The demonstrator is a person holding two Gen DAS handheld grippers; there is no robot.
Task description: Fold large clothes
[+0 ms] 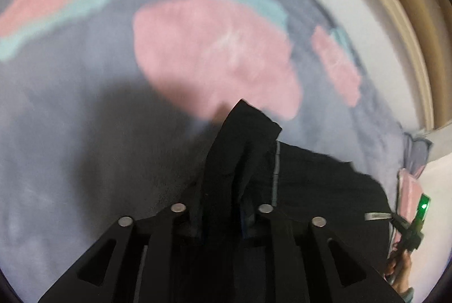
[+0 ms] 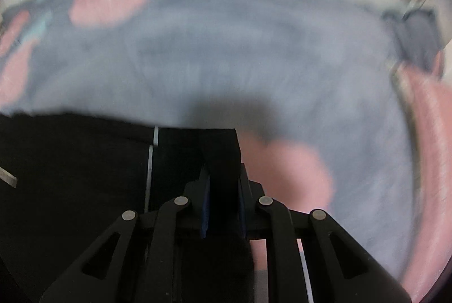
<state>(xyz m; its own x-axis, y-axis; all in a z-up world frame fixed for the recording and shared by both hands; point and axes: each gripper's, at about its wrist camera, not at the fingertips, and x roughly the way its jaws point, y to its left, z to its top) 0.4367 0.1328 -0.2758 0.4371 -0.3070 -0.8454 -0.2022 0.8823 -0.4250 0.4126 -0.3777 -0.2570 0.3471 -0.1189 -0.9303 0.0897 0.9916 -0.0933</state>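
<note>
Both the left gripper [image 1: 223, 221] and right gripper [image 2: 223, 204] pinch the black garment [image 1: 310, 184] above a grey-and-pink blanket [image 1: 84, 133].

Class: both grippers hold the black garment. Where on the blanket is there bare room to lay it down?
Free: blanket left of the black garment, and the stretch ahead of the right gripper. Crowded: around the left gripper, where the garment bunches.
</note>
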